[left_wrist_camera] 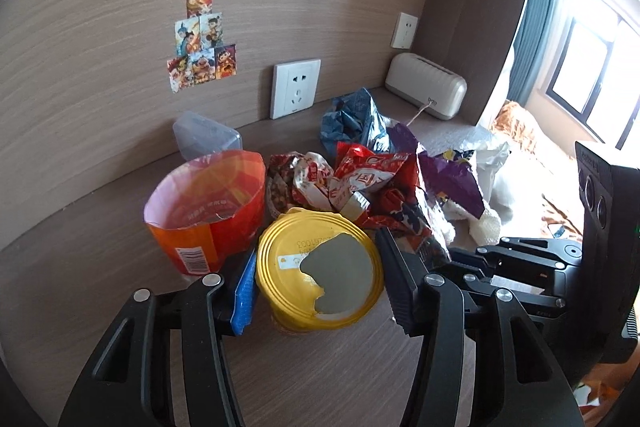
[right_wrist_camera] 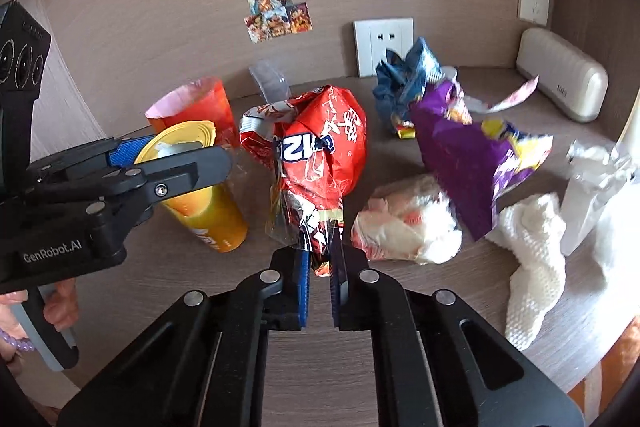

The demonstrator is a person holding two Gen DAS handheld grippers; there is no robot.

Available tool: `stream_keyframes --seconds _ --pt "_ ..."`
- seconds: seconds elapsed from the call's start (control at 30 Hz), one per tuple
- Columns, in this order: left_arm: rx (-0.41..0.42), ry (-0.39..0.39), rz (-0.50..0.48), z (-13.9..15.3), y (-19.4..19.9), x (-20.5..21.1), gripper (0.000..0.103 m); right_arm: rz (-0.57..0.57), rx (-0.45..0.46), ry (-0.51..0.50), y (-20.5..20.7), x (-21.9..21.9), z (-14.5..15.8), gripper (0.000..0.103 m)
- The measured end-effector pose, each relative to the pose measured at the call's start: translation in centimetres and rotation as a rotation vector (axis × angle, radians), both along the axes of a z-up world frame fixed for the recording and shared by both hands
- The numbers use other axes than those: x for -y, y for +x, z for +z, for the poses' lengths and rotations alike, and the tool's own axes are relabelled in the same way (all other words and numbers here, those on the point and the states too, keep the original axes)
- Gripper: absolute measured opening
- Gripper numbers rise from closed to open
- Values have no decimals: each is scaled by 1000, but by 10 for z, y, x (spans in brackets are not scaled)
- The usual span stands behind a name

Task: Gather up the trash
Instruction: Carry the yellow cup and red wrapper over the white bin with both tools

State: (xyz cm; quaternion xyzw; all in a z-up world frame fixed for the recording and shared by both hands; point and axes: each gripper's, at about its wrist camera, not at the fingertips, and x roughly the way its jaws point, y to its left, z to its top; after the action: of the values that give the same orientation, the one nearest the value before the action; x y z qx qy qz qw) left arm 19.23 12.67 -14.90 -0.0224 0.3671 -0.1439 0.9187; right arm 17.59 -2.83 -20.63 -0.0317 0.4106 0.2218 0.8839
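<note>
A yellow can (left_wrist_camera: 320, 267) with a torn foil lid stands on the wooden desk (left_wrist_camera: 320, 379). My left gripper (left_wrist_camera: 316, 255) is shut on it just under the rim, with a blue pad (left_wrist_camera: 246, 283) pressed on its left side. The right wrist view shows the same can (right_wrist_camera: 212, 215) clamped by the left gripper (right_wrist_camera: 176, 155). My right gripper (right_wrist_camera: 320, 263) is shut on the crinkled tail of a red snack bag (right_wrist_camera: 324, 147). That bag (left_wrist_camera: 372, 175) lies just behind the can.
An orange-red paper cup (left_wrist_camera: 208, 211) stands left of the can. A purple bag (right_wrist_camera: 460, 155), a blue bag (right_wrist_camera: 408, 79), a crumpled pink-white wrapper (right_wrist_camera: 404, 223) and white tissue (right_wrist_camera: 536, 239) lie to the right. A beige box (right_wrist_camera: 560, 83) sits at the back wall. A hand (right_wrist_camera: 60, 303) holds the left gripper.
</note>
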Motion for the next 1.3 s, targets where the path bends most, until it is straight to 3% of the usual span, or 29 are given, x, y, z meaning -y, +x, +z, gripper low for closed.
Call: stream_keyframes --seconds 0.17,0.3,0.53,0.7,0.87,1.03,1.2,1.3 --pt "43 6 -15 29 -11 1 53 -22 54 7 -14 8 30 9" --pt "80 15 -84 48 -18 20 53 -87 92 26 -29 32 57 9" --pt "131 17 -249 63 -36 101 53 -249 129 13 -77 111 86 9" --pt "119 9 -362 53 -60 176 53 -374 109 -21 -122 185 82 9" --pt "76 19 -465 25 -83 265 53 -481 60 -61 -162 254 61 9" --pt "-7 32 -554 -19 -97 340 53 -581 -44 -79 -193 313 17 10" --pt "-105 40 -624 -84 -97 394 53 -650 -155 -55 -206 349 -39 9" --pt "-185 49 -666 -143 -90 424 54 -670 -216 -37 -203 363 -80 10"
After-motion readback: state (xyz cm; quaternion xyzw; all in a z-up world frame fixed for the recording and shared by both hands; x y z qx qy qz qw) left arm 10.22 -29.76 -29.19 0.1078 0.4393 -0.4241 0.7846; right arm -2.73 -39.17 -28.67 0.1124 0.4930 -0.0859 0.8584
